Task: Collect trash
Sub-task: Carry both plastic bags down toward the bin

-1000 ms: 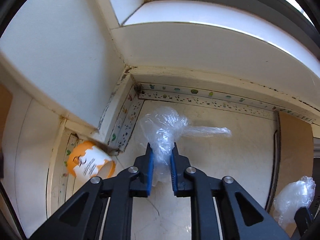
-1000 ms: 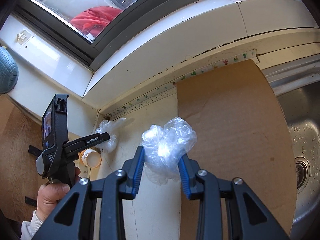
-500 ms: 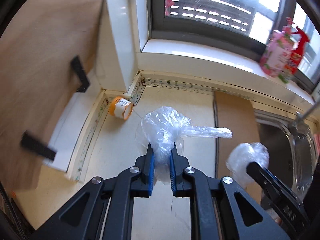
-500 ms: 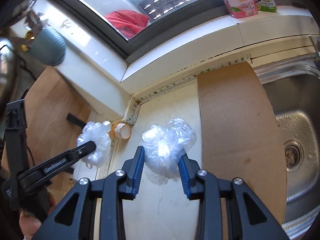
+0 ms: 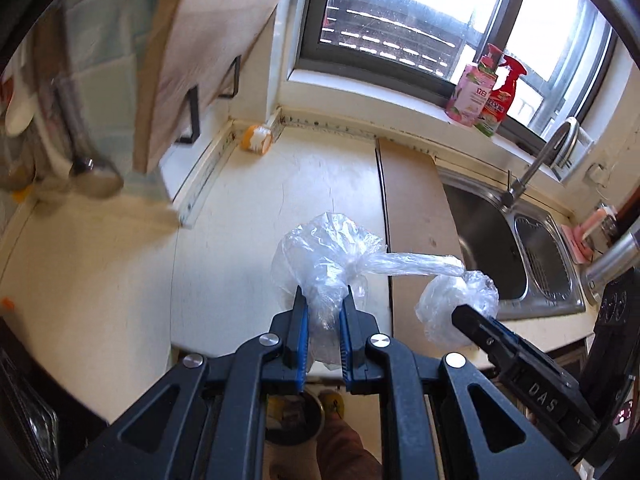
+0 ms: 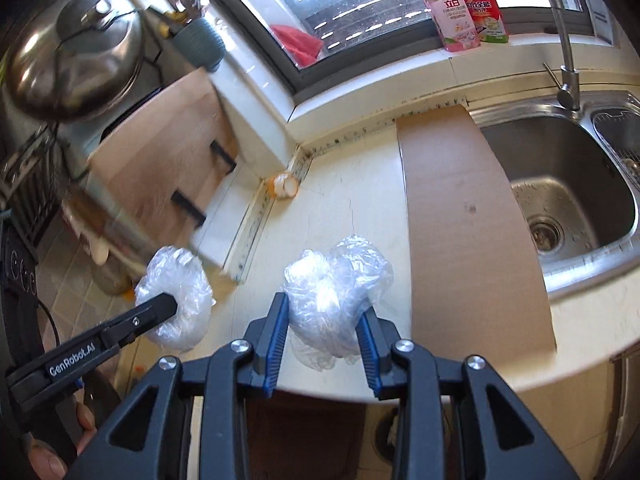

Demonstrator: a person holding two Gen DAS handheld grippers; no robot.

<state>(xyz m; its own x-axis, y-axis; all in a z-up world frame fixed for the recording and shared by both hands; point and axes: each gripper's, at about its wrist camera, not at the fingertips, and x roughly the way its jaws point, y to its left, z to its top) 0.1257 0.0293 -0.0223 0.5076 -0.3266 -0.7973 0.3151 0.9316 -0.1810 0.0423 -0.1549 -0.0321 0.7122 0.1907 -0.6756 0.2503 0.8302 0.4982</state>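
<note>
My left gripper (image 5: pixel 323 300) is shut on a clear plastic bag (image 5: pixel 328 256) whose twisted tail sticks out to the right. It hangs over the counter's front edge. My right gripper (image 6: pixel 324 304) is shut on a crumpled wad of clear plastic (image 6: pixel 336 288), also above the front edge. Each gripper shows in the other's view: the right one (image 5: pixel 464 314) with its wad (image 5: pixel 448 304), the left one (image 6: pixel 166 304) with its bag (image 6: pixel 176 292). An orange and white cup (image 5: pixel 256 140) (image 6: pixel 285 186) lies on its side in the far counter corner.
A brown cardboard sheet (image 6: pixel 460 220) covers the counter beside the steel sink (image 6: pixel 560 184) and tap (image 6: pixel 566 60). Two bottles (image 6: pixel 464 4) stand on the sill. A wooden board (image 6: pixel 168 148) leans at the left. A round metal container (image 5: pixel 296 420) sits on the floor below.
Both grippers have drawn back and up from the counter corner, each still holding its plastic. The cup now lies far off and the counter's front edge has come into view.
</note>
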